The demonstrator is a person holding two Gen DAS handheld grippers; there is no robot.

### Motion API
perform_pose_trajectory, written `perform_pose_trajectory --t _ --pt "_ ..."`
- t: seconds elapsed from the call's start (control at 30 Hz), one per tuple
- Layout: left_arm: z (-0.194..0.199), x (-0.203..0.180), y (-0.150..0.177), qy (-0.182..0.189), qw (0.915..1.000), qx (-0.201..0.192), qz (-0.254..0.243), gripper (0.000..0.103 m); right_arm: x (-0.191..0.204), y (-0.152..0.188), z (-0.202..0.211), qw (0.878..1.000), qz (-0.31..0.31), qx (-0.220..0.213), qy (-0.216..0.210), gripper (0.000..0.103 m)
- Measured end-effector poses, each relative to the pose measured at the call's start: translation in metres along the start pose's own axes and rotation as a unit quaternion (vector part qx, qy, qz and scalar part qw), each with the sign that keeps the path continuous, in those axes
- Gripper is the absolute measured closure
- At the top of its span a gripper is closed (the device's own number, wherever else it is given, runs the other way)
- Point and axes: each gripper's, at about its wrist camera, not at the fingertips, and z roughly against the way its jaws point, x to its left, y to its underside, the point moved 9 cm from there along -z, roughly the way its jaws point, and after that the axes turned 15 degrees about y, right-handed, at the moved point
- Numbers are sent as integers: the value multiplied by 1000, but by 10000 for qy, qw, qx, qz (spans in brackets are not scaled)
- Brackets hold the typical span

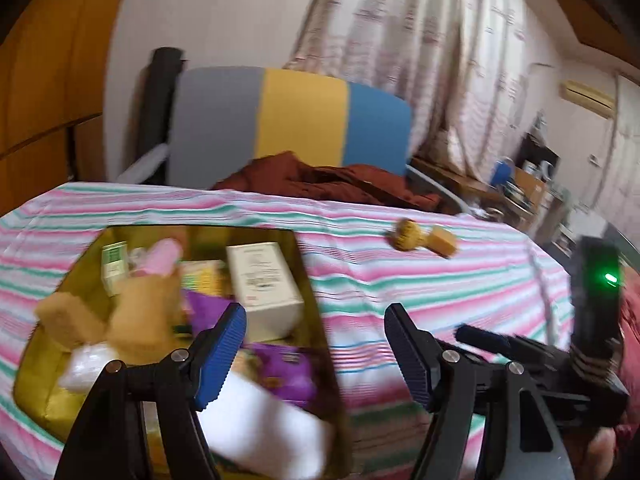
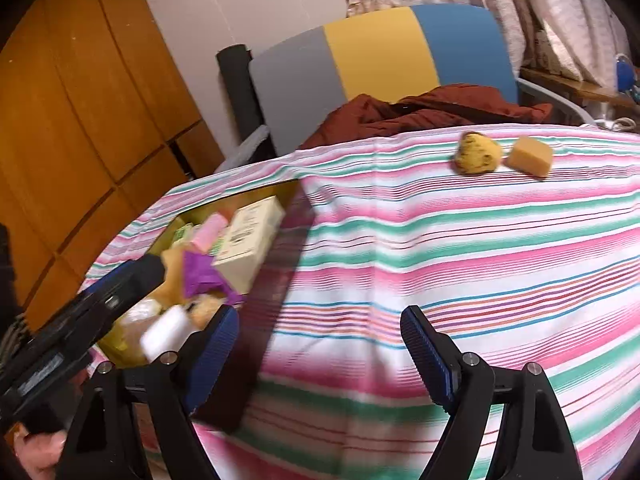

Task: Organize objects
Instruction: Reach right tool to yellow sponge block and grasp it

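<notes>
A gold box (image 1: 312,292) stands on the striped cloth at the left. It holds a white carton (image 1: 264,284), a pink roll (image 1: 162,258), a tan plush (image 1: 136,312), a purple packet (image 1: 284,368) and a blurred white block (image 1: 260,428). My left gripper (image 1: 316,356) is open over the box's right wall, nothing between its pads. A yellow spotted lump (image 2: 478,153) and an orange block (image 2: 530,156) lie side by side near the far edge. My right gripper (image 2: 320,356) is open above bare cloth, right of the box (image 2: 256,196).
The striped cloth (image 2: 480,248) covers the whole table. Behind the table stands a chair with a grey, yellow and blue back (image 1: 296,120), and a maroon garment (image 1: 320,184) is piled against it. A wooden wardrobe (image 2: 80,100) fills the left, and curtains (image 1: 420,40) hang behind.
</notes>
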Motion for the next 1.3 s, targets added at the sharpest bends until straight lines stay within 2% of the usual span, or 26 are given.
perform_pose_trajectory --t 0.33,0.4,0.63,0.73,0.83,1.03,1.2,1.3 --pt "-47 -78 7 658 9950 542 -527 30 -101 -19 -20 9956 -487 15 802 19" --pt "-64 -90 13 827 9924 764 -504 30 -128 -23 -26 9930 -658 45 978 18" --pt "-108 -106 40 960 9851 1396 -286 30 -199 -41 -50 9844 -1176 182 1294 15" --pt "-114 -110 47 989 9835 1493 -249 30 -217 -57 -63 9824 -1214 187 1407 15" --pt "-121 -115 52 944 9828 1549 -343 30 -228 -87 -82 9816 -1119 85 1543 15" --pt "-128 -110 55 812 9827 1631 -333 30 -239 -141 -130 9797 -1059 -46 1699 9" --pt "-138 -97 44 698 9845 1595 -230 30 -248 -157 -160 9789 -1155 -36 1686 9" --pt "-145 -94 36 625 9857 1553 -197 30 -256 -158 -178 9772 -1428 149 1563 9"
